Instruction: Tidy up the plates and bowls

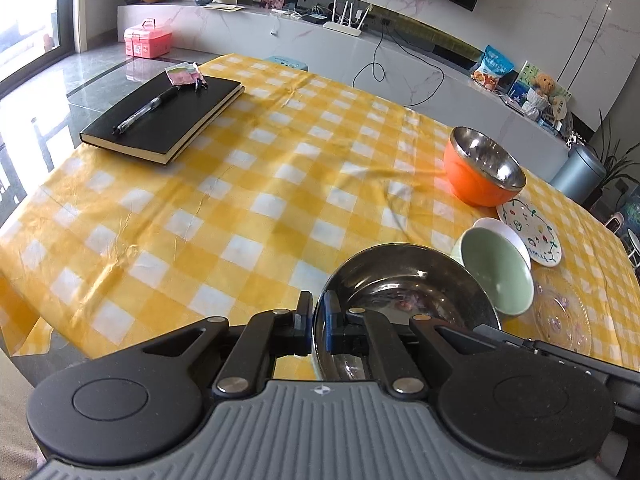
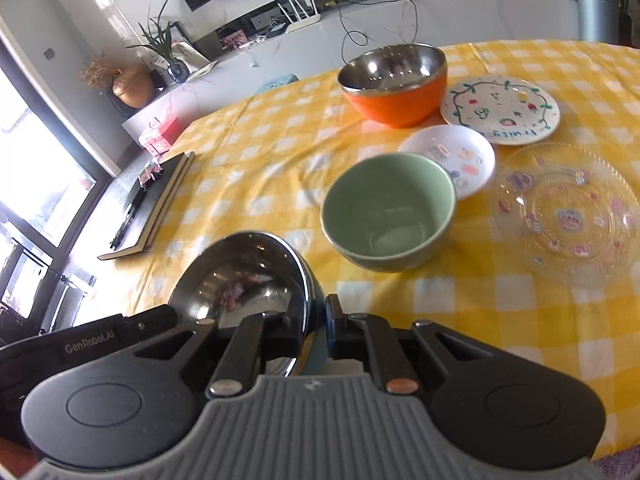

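Both claws pinch one shiny steel bowl with a bluish outer wall (image 2: 256,276) by opposite sides of its rim: the left gripper (image 1: 319,322) nips the left edge, the right gripper (image 2: 318,330) the right edge, each pair of jaws pressed nearly together on the thin wall. Gripping it from two sides likely keeps the wide bowl level near the table's near edge. On the yellow checked tablecloth (image 1: 248,184) ahead stands the pale green ceramic bowl (image 2: 386,210), with a small white patterned dish (image 2: 460,152) just behind it and a clear glass plate (image 2: 568,212) beside it. Toward the far edge stand the orange steel-lined bowl (image 2: 394,84) and the white painted plate (image 2: 500,108), so nesting into another bowl seems the next step. A black notebook (image 1: 164,120) lies at the far left corner
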